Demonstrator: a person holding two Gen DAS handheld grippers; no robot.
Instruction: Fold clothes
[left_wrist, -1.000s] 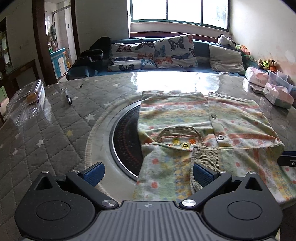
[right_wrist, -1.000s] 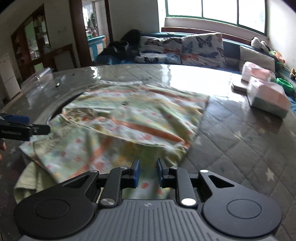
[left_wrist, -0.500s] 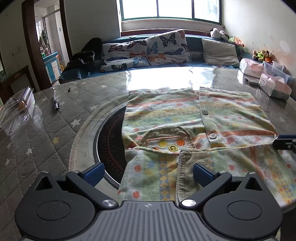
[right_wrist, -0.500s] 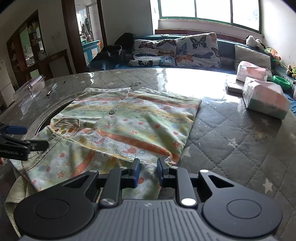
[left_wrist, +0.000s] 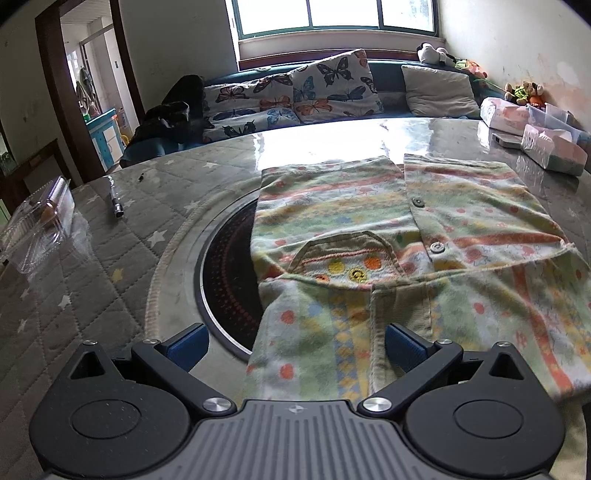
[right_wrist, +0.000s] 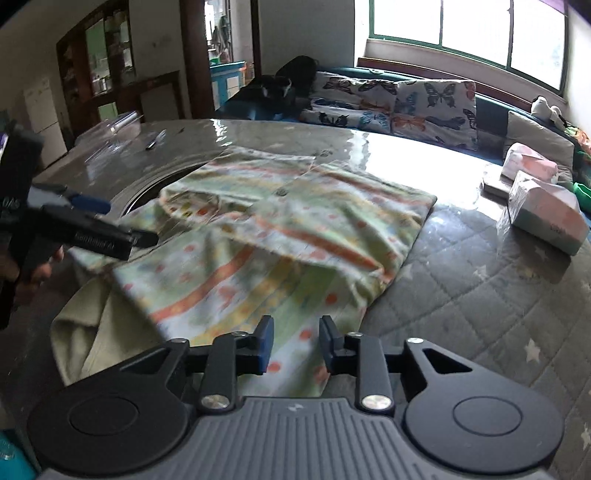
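Clear plastic clamshell packaging (left_wrist: 37, 225) sits at the far left of the grey quilted star-print tablecloth (left_wrist: 92, 280), with a slim silver pen (left_wrist: 116, 201) just beyond it. Next comes the round black hotplate (left_wrist: 229, 280) sunk in the table's middle, partly covered by the pastel striped and dotted children's cardigan (left_wrist: 343, 225), which lies buttoned and face up, its lower part folded over toward the near edge. The left gripper (left_wrist: 295, 347) hovers over that near fold with its blue-padded jaws spread wide, holding nothing. The right gripper (right_wrist: 295, 341) hangs above the cardigan's (right_wrist: 295, 229) right near corner, its jaws narrowly parted with cloth showing in the gap; no grip is visible. Further right, pink and white tissue packs (right_wrist: 546, 214) rest on the tablecloth (right_wrist: 480, 295).
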